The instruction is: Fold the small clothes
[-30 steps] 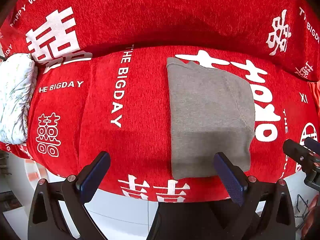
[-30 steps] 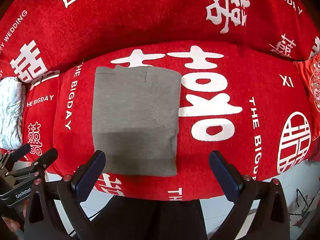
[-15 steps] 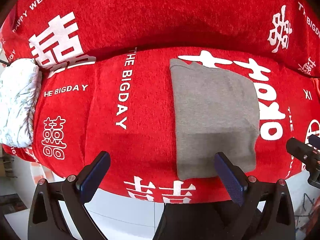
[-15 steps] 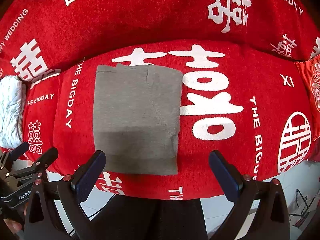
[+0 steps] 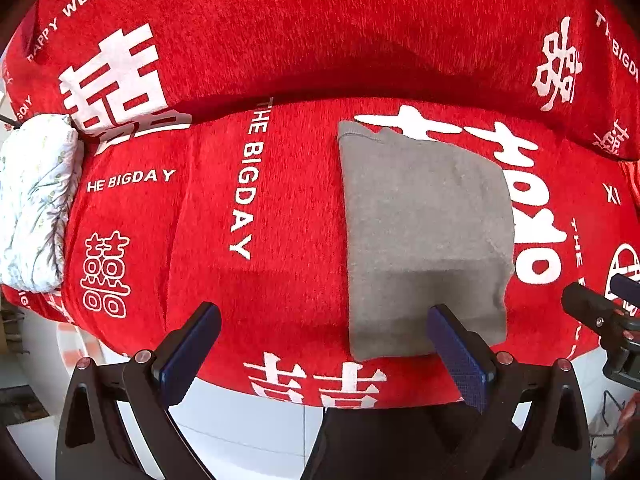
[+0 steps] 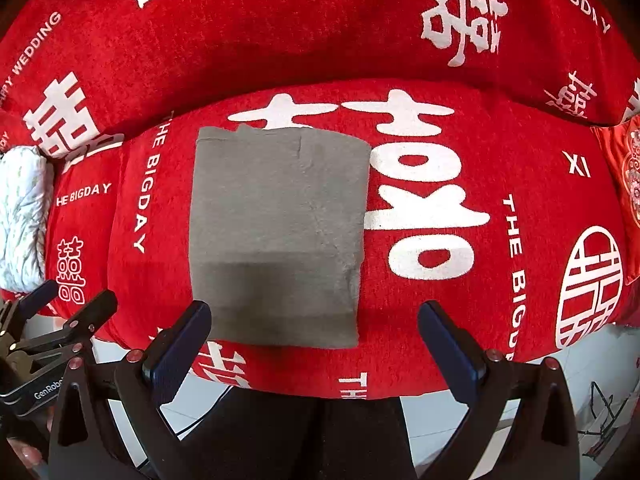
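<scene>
A grey folded garment (image 5: 424, 232) (image 6: 276, 236) lies flat as a neat rectangle on the red sofa seat (image 5: 240, 208) (image 6: 460, 320), its near edge close to the seat's front. My left gripper (image 5: 324, 344) is open and empty, held above the seat's front edge, with its right finger just in front of the garment's near edge. My right gripper (image 6: 314, 340) is also open and empty, its left finger over the garment's near left corner. Each gripper shows at the edge of the other's view.
The sofa cover is red with white lettering, and the backrest (image 6: 320, 20) rises behind the seat. A white patterned bundle (image 5: 32, 208) (image 6: 22, 216) lies at the seat's left end. A red cushion (image 6: 628, 176) sits at the right. White floor tiles (image 5: 248, 432) lie below.
Both grippers stay open and empty. The left wrist view has drifted slightly, so the garment sits a little lower and further right in it. The garment itself has not moved.
</scene>
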Demonstrator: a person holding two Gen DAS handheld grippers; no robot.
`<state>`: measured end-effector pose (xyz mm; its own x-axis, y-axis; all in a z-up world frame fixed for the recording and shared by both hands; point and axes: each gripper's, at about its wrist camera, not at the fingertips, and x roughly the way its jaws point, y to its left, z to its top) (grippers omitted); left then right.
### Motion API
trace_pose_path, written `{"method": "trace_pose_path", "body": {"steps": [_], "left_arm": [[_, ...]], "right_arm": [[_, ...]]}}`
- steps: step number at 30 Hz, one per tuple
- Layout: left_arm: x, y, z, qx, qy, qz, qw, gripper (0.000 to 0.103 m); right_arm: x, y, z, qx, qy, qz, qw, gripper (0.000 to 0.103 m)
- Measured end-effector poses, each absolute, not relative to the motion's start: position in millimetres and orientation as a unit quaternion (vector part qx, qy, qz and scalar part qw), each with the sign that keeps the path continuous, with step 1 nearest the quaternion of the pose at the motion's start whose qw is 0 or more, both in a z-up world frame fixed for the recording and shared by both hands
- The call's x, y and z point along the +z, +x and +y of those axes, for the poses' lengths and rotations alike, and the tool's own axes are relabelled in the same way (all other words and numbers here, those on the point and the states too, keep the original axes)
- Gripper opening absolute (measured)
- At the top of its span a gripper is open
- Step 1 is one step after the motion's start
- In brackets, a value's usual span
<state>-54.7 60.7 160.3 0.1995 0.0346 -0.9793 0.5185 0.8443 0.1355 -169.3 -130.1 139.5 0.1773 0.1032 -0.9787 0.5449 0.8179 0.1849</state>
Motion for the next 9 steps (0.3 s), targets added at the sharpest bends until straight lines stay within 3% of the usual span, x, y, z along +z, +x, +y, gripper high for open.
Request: {"method": "trace_pose_path", "body": {"steps": [9], "left_arm": [[160.6, -58.2, 62.3, -0.174, 0.22, 0.613, 0.739, 0.103]], "right_arm": [[139.6, -170.2, -129.8, -0.154, 0.258, 0.623, 0.722, 0.103]]}}
